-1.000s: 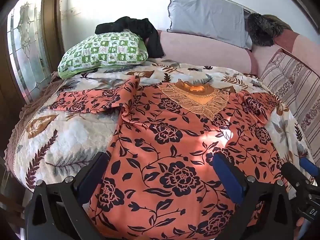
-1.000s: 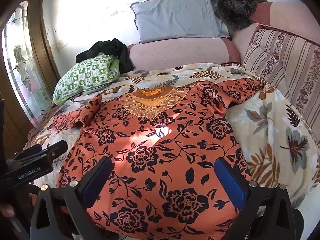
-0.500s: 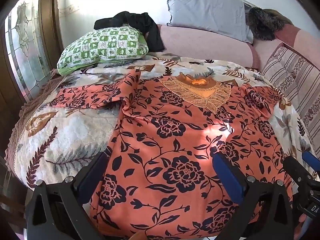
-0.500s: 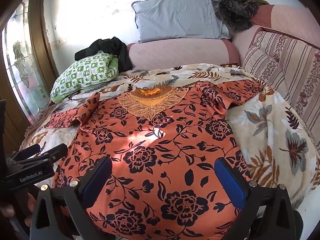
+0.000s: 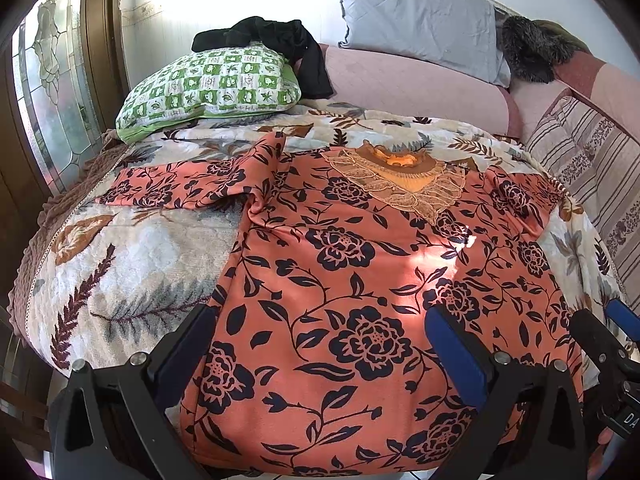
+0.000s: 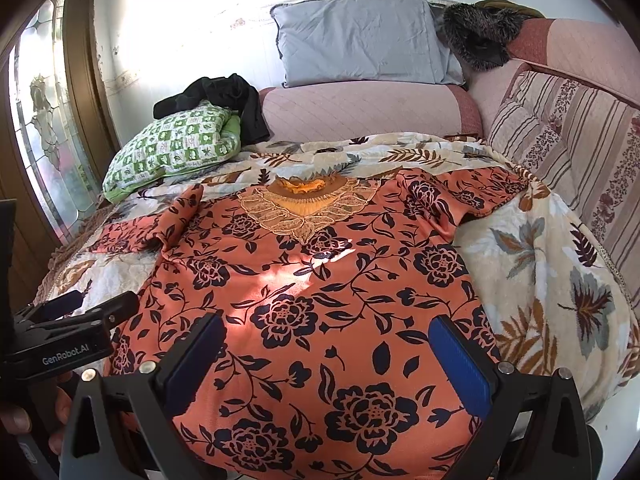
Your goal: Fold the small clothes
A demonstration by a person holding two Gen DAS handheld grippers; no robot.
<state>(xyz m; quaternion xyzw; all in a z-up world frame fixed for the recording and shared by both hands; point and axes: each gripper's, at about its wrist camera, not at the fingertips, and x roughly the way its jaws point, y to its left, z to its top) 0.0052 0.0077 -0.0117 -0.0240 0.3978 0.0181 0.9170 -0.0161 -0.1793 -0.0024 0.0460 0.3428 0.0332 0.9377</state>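
An orange top with dark flowers [image 5: 352, 280] lies spread face up on the bed, lace collar [image 5: 404, 184] at the far side, hem hanging over the near edge. It also shows in the right wrist view [image 6: 320, 300]. Its left sleeve [image 5: 180, 190] lies out flat; its right sleeve [image 6: 472, 196] is bunched. My left gripper [image 5: 320, 340] is open and empty above the hem. My right gripper [image 6: 324, 344] is open and empty above the hem too. Each gripper shows at the other view's edge.
A leaf-patterned blanket [image 5: 120, 272] covers the bed. A green checked pillow [image 5: 212, 84] with black clothing [image 5: 280, 40] on it lies at the far left. A grey pillow [image 6: 360, 40] and pink bolster [image 6: 360, 112] stand behind, striped cushions [image 6: 568, 140] at the right.
Both grippers have drawn back toward the near edge of the bed and risen a little; more of the hem shows. Both stay open. The top has not moved.
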